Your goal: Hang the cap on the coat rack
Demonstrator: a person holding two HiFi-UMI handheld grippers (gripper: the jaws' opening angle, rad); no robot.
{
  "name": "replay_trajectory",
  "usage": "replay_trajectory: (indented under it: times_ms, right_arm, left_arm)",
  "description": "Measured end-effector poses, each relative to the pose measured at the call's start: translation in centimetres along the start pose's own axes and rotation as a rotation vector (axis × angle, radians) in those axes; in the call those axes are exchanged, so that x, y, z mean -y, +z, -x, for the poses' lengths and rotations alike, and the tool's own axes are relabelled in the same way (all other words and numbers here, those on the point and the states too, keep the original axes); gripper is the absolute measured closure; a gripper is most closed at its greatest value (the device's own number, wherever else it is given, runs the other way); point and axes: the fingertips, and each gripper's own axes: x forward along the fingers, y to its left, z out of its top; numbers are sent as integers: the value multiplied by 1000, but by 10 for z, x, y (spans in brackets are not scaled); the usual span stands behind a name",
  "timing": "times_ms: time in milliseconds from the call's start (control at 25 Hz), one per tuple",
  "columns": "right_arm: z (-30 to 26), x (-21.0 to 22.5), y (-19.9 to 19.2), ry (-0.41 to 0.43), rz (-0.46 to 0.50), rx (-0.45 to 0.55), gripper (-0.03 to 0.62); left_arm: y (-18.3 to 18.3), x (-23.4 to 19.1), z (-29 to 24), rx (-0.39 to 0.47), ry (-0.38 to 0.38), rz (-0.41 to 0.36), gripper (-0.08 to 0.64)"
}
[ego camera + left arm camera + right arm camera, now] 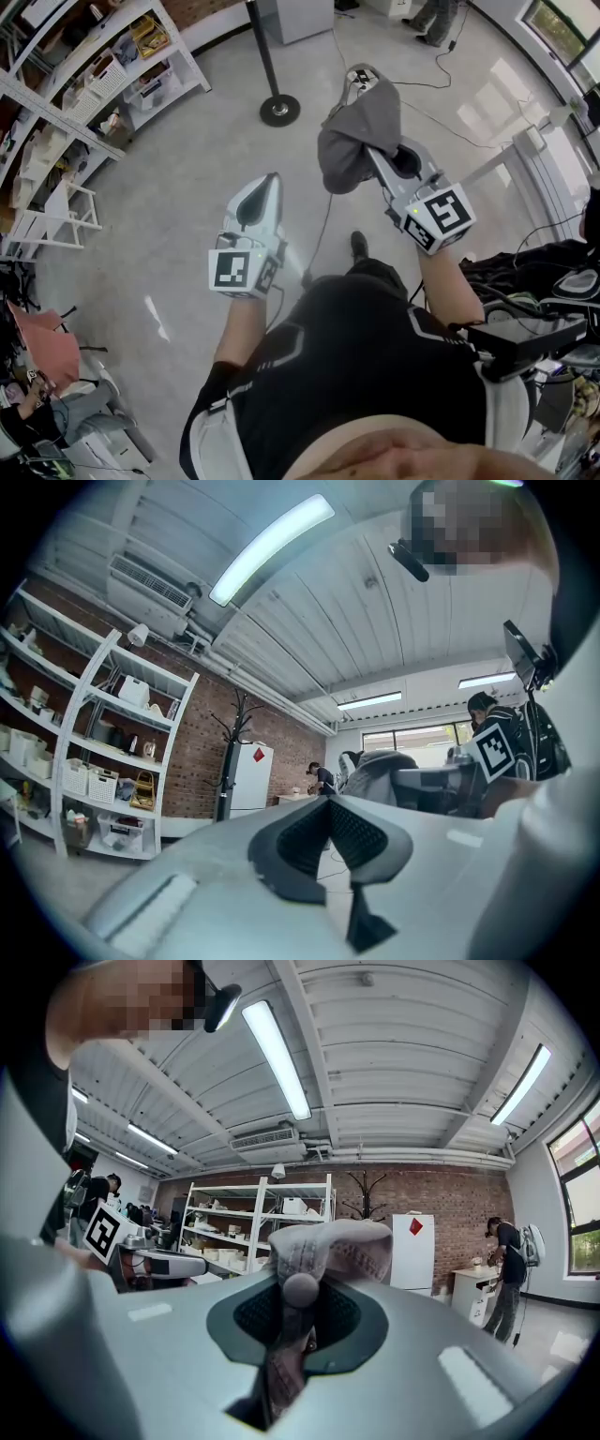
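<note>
A grey cap (359, 131) hangs from my right gripper (373, 152), held out level in front of the person. In the right gripper view the jaws are shut on the cap's fabric (323, 1246), which bunches up above them and hangs below. My left gripper (271, 180) is beside it on the left, its jaws shut to a point with nothing between them (330, 803). The black coat rack stands ahead; its round base (279, 110) and pole show in the head view. Its branched top (367, 1192) rises before the brick wall.
White shelving (103, 80) full of boxes lines the left wall. A white cabinet (412, 1249) stands right of the rack. Cables (441, 70) run over the grey floor. A person (506, 1274) stands at a desk far right, and equipment (553, 319) crowds the right side.
</note>
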Motion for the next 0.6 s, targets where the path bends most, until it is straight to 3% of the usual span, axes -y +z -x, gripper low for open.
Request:
replay_trajectory:
  times_ms: [360, 600]
  right_arm:
    - [-52, 29, -3, 72, 7, 13, 549]
    - [-81, 73, -6, 116, -7, 23, 549]
  left_arm:
    - [10, -25, -38, 16, 76, -22, 426]
    - [2, -20, -83, -6, 84, -38, 426]
